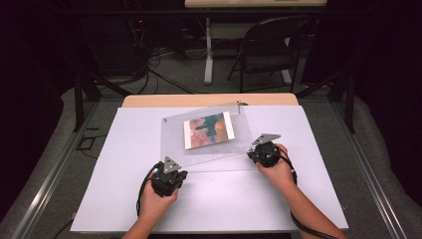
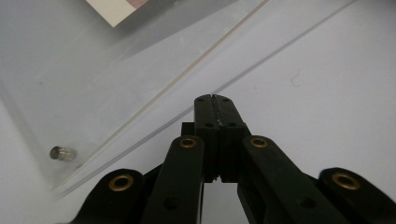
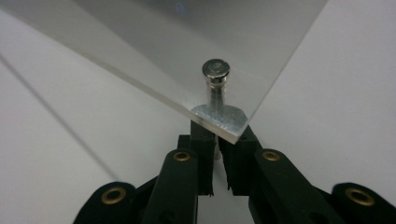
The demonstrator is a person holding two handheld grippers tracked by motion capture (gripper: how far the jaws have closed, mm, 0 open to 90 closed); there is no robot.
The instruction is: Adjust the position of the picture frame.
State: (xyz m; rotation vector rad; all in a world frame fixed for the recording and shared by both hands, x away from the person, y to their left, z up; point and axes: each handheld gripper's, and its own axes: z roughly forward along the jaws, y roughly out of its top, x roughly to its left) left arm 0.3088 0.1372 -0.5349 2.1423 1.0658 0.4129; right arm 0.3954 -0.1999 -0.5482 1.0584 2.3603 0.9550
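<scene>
A clear acrylic picture frame (image 1: pixel 199 149) lies on the white board (image 1: pixel 124 149), with a colourful print (image 1: pixel 209 130) inside it. My right gripper (image 3: pixel 217 135) is at the frame's near right corner, shut on the metal pin (image 3: pixel 215 74) that passes through the clear sheet (image 3: pixel 187 46). That corner looks raised off the board. My left gripper (image 2: pixel 215 99) is shut with nothing between its jaws, its tips on the board just outside the frame's front edge (image 2: pixel 154 95). Another small metal pin (image 2: pixel 62 153) sits in the corner nearby. From above, the left gripper (image 1: pixel 175 168) and right gripper (image 1: pixel 251 152) flank the front edge.
The white board covers a wooden table (image 1: pixel 149 101). Behind the table stand a black folding chair (image 1: pixel 268 50) and a white table leg (image 1: pixel 209 55), with cables on the floor. Metal rails (image 1: pixel 50 174) run along both sides.
</scene>
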